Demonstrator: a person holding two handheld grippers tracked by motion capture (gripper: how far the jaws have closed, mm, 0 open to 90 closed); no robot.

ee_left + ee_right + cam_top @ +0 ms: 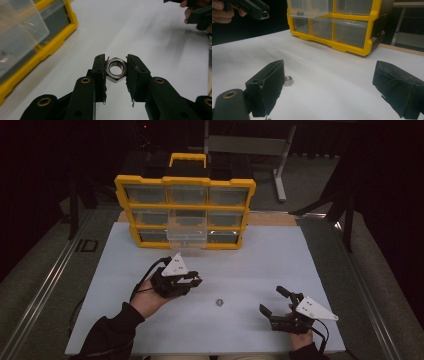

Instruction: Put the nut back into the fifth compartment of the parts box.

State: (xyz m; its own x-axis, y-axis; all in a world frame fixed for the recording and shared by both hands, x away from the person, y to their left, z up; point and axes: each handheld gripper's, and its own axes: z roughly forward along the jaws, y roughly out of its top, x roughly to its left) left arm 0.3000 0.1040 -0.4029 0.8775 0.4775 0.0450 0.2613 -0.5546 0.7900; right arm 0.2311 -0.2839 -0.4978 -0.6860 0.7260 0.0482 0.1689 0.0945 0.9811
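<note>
A steel hex nut (pixel 116 69) is pinched between the pads of my left gripper (pixel 116 68), which is shut on it. In the high view my left gripper (pixel 196 281) hovers above the white tabletop, in front of the yellow drawer cabinet (pixel 185 181). A second hex nut (pixel 219 302) lies loose on the table between the two hands, and this nut (pixel 288 80) sits just beyond the left finger (pixel 268 85) of my right gripper. My right gripper (pixel 271 300) rests low at the front right, jaws wide open with nothing between them.
The cabinet's middle bottom clear drawer (pixel 186 237) is pulled out toward me; a small dark part (pixel 299 12) lies inside it. The white board (pixel 280 260) ends close behind the cabinet. A metal stand (pixel 280 165) rises behind the table.
</note>
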